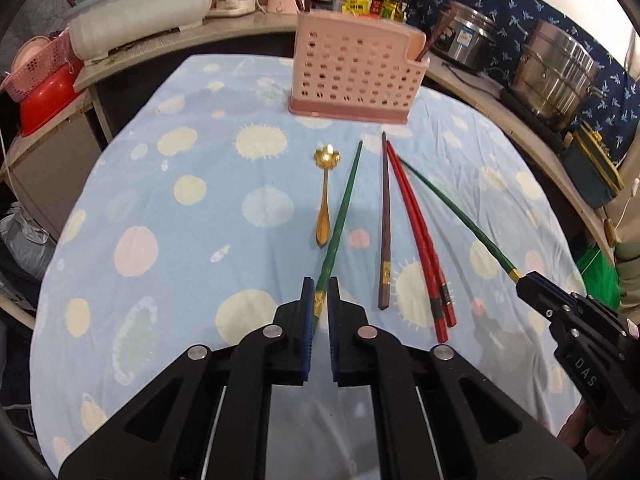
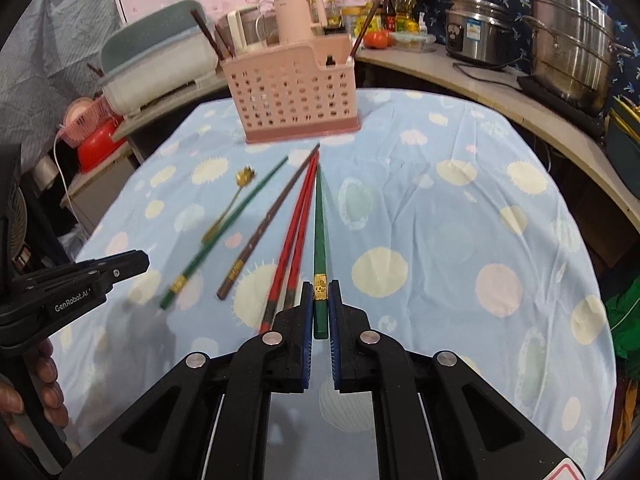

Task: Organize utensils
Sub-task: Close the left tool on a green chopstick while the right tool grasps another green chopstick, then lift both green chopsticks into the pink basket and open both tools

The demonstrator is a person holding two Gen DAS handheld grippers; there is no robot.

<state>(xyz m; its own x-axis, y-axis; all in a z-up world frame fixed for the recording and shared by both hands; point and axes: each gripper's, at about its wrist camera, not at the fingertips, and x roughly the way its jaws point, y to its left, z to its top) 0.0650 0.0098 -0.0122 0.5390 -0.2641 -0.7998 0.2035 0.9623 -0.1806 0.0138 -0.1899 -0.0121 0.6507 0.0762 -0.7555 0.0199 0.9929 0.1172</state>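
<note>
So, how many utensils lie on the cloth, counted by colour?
Green chopsticks: 2
Red chopsticks: 2
Brown chopstick: 1
Gold spoon: 1
Total: 6

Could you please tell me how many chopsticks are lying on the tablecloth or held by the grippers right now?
5: one green chopstick between the left gripper fingers, a second green one in the right gripper, a brown one, and two red ones side by side. Others stand in the pink holder.
</note>
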